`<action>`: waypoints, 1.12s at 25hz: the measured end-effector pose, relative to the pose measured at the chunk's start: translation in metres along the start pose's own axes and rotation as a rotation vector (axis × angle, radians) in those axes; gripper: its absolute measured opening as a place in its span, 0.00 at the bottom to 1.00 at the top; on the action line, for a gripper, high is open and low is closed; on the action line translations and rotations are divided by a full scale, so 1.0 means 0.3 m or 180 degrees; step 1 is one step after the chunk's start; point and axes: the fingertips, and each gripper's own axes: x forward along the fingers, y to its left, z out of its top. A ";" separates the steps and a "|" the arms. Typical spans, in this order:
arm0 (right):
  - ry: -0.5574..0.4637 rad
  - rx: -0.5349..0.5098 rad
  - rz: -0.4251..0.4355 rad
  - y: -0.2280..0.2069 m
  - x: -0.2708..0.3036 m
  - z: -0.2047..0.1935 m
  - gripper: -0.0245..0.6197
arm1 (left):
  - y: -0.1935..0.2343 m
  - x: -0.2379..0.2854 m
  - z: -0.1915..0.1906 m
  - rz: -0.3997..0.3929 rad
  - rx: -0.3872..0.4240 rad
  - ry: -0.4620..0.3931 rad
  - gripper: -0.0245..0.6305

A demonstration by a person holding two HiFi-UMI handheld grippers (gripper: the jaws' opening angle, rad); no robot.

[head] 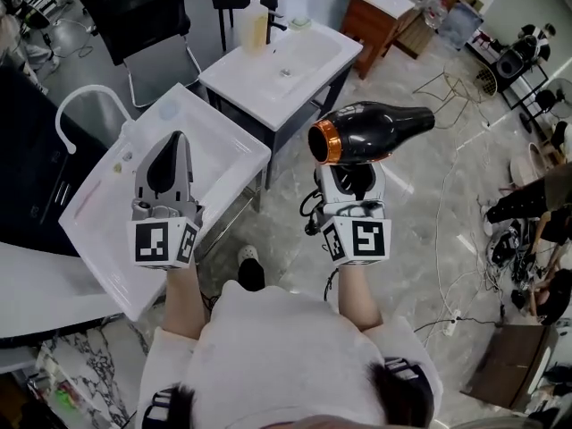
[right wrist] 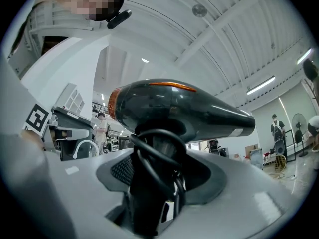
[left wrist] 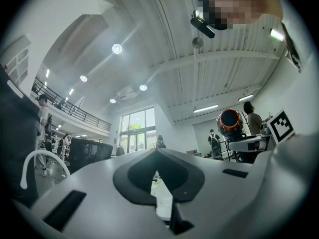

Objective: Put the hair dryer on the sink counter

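The hair dryer (head: pixel 371 130) is black with an orange ring at its back end. It lies level above the floor, nozzle pointing right, right of the sinks. My right gripper (head: pixel 353 179) is shut on its handle from below. In the right gripper view the hair dryer (right wrist: pixel 179 108) fills the middle, and its black cord (right wrist: pixel 149 168) is looped round the handle between the jaws. My left gripper (head: pixel 170 150) hangs over the near white sink counter (head: pixel 107 213), jaws shut with nothing in them. The left gripper view shows the hair dryer (left wrist: pixel 230 122) at the right.
A curved white faucet (head: pixel 85 105) rises at the near sink's left. A second white sink counter (head: pixel 268 88) behind carries a soap bottle (head: pixel 254 21). A black chair (head: pixel 147 16), a wooden cabinet (head: pixel 380 16) and loose floor cables (head: pixel 447 239) lie around.
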 end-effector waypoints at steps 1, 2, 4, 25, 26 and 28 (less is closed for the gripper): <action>-0.0004 -0.0016 -0.0004 0.005 0.044 -0.007 0.46 | 0.031 0.033 -0.009 -0.0010 -0.0003 -0.0001 0.04; -0.0009 -0.0031 -0.0010 0.010 0.087 -0.015 0.46 | 0.063 0.066 -0.017 -0.0020 -0.0007 -0.0002 0.04; -0.0026 -0.0034 -0.0034 0.020 0.170 -0.031 0.46 | 0.125 0.126 -0.033 -0.0031 -0.0006 -0.0011 0.04; 0.0387 -0.0067 0.0252 0.042 0.685 -0.327 0.46 | 0.375 0.495 -0.294 0.0020 -0.0165 0.0276 0.04; 0.0437 -0.0053 0.0302 0.037 0.708 -0.354 0.46 | 0.376 0.512 -0.305 0.0044 -0.0168 0.0292 0.04; 0.0541 -0.0044 0.0400 0.025 0.757 -0.406 0.46 | 0.376 0.552 -0.325 0.0091 -0.0167 0.0325 0.04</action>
